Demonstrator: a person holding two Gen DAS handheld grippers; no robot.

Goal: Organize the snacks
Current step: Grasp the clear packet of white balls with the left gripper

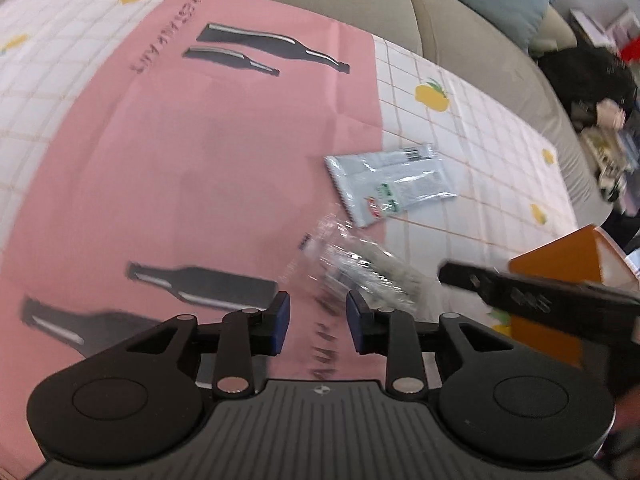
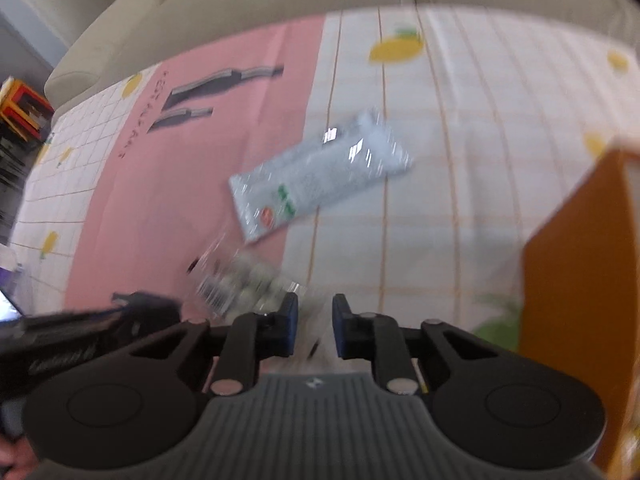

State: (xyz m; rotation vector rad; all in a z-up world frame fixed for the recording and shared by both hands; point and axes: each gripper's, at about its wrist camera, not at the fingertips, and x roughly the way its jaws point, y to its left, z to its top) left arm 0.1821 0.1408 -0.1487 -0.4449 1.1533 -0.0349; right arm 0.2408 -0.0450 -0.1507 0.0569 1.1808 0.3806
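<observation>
1. Snacks: two in sight. A clear crinkly packet point(image 2: 240, 284) is on the side of the orange box point(image 2: 572, 280) facing the pink mat point(image 1: 200, 160). A pale blue packet point(image 2: 320, 176) lies flat further from the box, straddling the mat's edge.
2. Right hand-held gripper point(image 2: 314, 328): pads pressed together, apparently on a corner of the clear packet's film. Blur makes the bite hard to judge.
3. Left hand-held gripper point(image 1: 318, 320): spread a little, with nothing between the pads. It hangs over the mat, on the far side of the clear packet from the box.
4. Step in hand, as I read it: carry the clear packet to the box.
5. To do it well:
   - Lift until the trailing film clears the cloth.
   - Swing slowly, since a corner pinch on slick film may slip.
   - Pass above the box's near wall, then let go inside.
6. Keep the left hand-held gripper away from the box and send it to the pale blue packet.
</observation>
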